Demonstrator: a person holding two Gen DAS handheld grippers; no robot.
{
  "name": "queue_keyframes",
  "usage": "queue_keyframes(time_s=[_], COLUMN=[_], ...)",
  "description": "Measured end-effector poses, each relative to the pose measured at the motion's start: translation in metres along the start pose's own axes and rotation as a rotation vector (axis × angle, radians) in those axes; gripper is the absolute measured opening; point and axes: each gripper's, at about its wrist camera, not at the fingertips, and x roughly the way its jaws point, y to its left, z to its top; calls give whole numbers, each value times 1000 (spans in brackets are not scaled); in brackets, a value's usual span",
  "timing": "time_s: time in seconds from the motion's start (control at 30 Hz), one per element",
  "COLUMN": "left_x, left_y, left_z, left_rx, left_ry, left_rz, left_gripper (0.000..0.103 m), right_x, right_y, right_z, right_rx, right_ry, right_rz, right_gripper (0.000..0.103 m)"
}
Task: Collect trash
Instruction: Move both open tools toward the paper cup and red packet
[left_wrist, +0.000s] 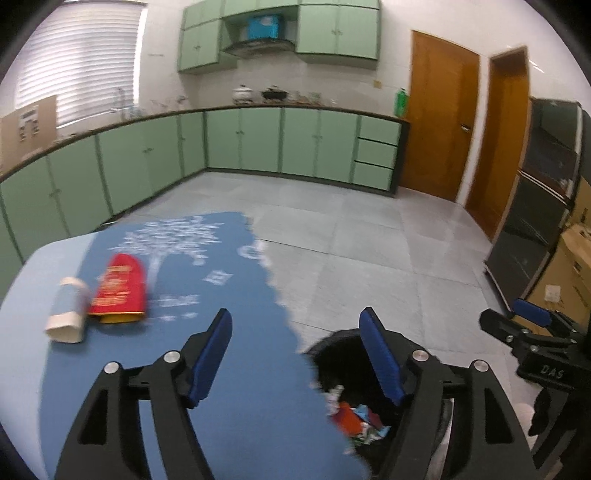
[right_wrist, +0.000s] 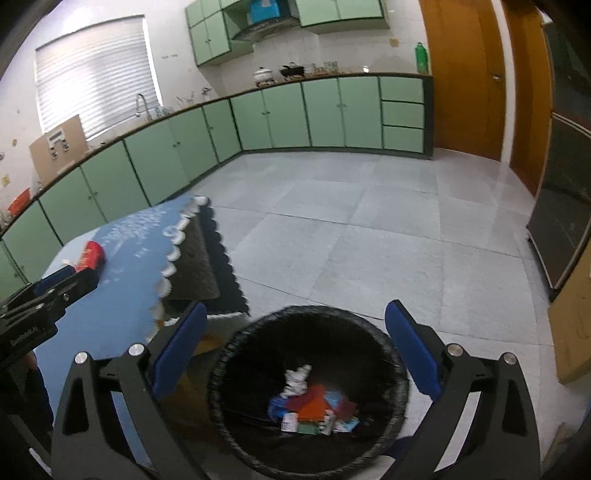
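Green kitchen; both claws, left claw (left_wrist: 295, 354) and right claw (right_wrist: 295, 354), gape empty. Best reach squarely for the red carton (left_wrist: 120, 290) before returning to the bin (right_wrist: 400, 373).

Left gripper (left_wrist: 295, 328) held wide open over blue tablecloth (left_wrist: 229, 295), red packet (left_wrist: 122, 288) beside white cup (left_wrist: 68, 314), trash bin (left_wrist: 354, 406) below right

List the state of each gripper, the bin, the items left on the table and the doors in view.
left gripper: open, empty, over the table edge.
right gripper: open, empty, above the bin.
bin: open-topped, on the floor, partly filled with trash.
red package: lying flat on the table.
paper cup: on its side, beside the red package.
tablecloth: spread, one edge hanging over.
wooden door: shut.
cabinet doors: shut.
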Motion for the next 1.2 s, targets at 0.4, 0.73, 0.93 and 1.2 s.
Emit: queue_keyframes(time_s=[0.4,0.73,0.93,1.2], left_x=[-39,-41,-30,-13], left_y=[127,200,232,275], left_z=[-4,-8,-11,-16], left_rx=[-121,-189,-221,-271], left_ry=[-46,-46,-29,-1], left_rz=[233,327,356,394], left_gripper=[71,71,71,71], right_x=[17,51,81,115], right_y=[110,197,240,292], right_z=[26,41,46,46], right_rx=[-108,-174,-188,-242], right_ry=[-23,-15,12,47], right_rz=[112,197,230,250], right_gripper=[95,95,95,95])
